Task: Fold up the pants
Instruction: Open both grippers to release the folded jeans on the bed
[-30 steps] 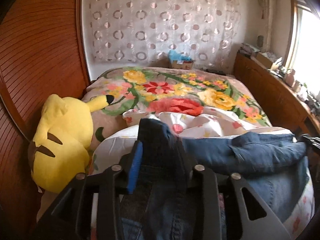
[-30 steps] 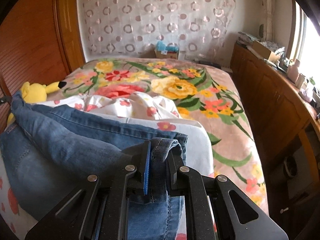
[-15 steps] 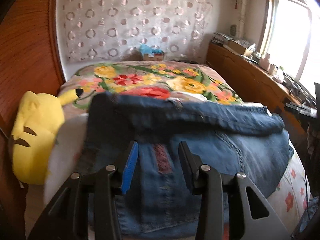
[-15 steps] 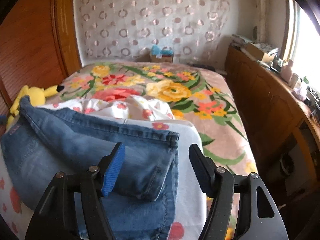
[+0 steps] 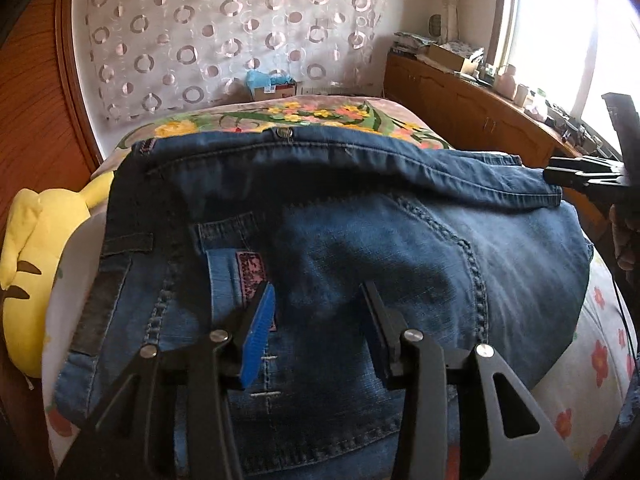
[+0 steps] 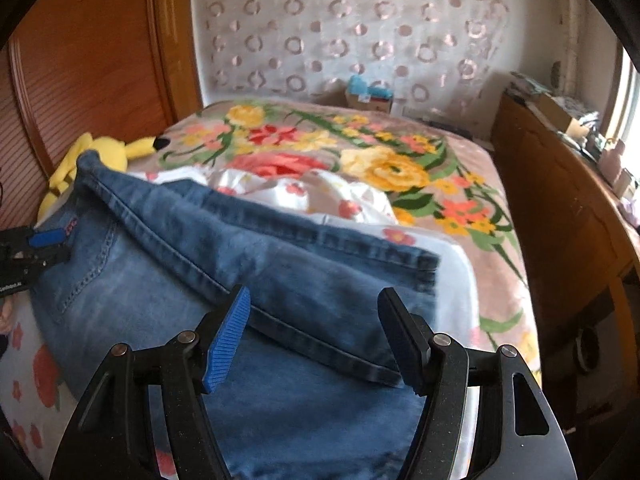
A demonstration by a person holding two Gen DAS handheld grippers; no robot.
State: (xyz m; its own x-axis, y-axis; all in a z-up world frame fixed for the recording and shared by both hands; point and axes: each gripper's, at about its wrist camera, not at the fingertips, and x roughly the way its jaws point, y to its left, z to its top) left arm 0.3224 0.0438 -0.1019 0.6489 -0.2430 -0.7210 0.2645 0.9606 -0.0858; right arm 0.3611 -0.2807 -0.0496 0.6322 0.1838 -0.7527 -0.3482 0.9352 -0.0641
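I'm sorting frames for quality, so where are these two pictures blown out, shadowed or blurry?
Left wrist view: the window is blown out white, and a dark shadow lies across the jeans below the folded waistband. Right wrist view: light is even, glare only at the right edge; the jeans look slightly soft. Both bend straight lines at the edges.

1. Daylight enters from the window (image 5: pixel 560 32), overexposed to white glare.
2. Fisheye distortion curves all edges; corners vignette black.
3. Right wrist view shows slight motion blur; the jeans (image 5: pixel 360 240) carry soft shadow.
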